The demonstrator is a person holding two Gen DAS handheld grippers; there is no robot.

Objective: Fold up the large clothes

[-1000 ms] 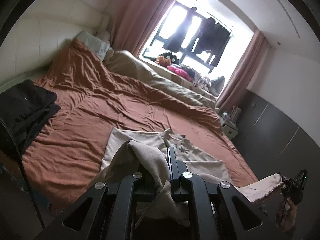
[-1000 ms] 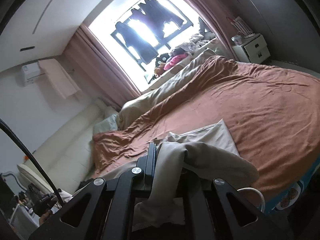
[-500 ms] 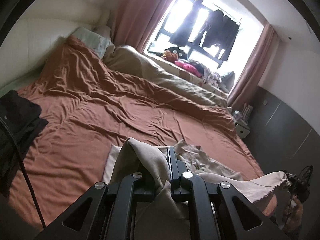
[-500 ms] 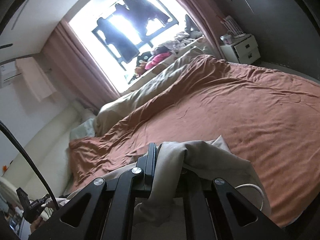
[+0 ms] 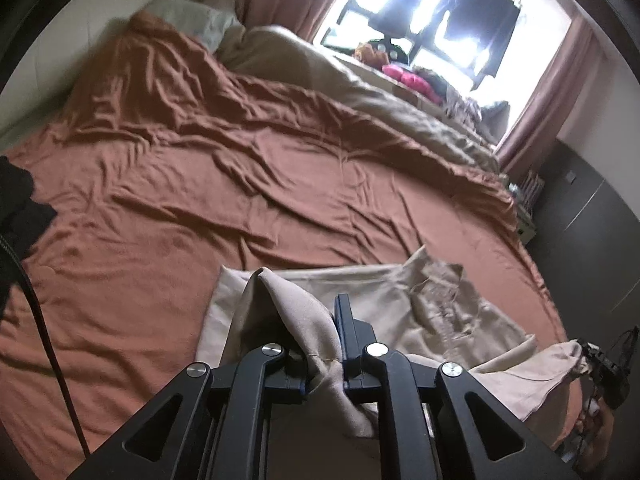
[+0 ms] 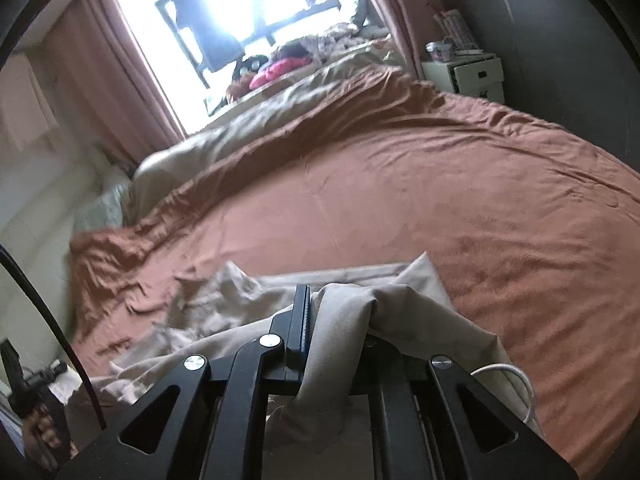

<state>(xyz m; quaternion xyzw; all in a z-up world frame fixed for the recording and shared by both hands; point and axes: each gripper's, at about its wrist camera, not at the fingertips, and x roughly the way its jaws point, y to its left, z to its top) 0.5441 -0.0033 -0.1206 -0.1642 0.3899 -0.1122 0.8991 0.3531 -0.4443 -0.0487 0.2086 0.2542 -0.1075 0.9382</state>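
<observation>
A large beige garment (image 5: 432, 312) lies on the rust-brown bedspread (image 5: 240, 184) near the bed's front edge. My left gripper (image 5: 320, 320) is shut on a bunched fold of it at the garment's left side. My right gripper (image 6: 332, 312) is shut on another fold of the same garment (image 6: 224, 300) at its right side; the cloth drapes over the right finger and hides it. In each wrist view the other gripper shows at the frame's lower corner, holding the cloth's edge.
A dark pile of clothes (image 5: 20, 208) lies at the bed's left edge. A beige duvet (image 5: 360, 96) and pillows lie along the far side under the bright window. A white nightstand (image 6: 468, 76) stands by the dark wall.
Both grippers have moved forward and lower over the bed with the garment held. More of the beige cloth now lies spread on the bedspread.
</observation>
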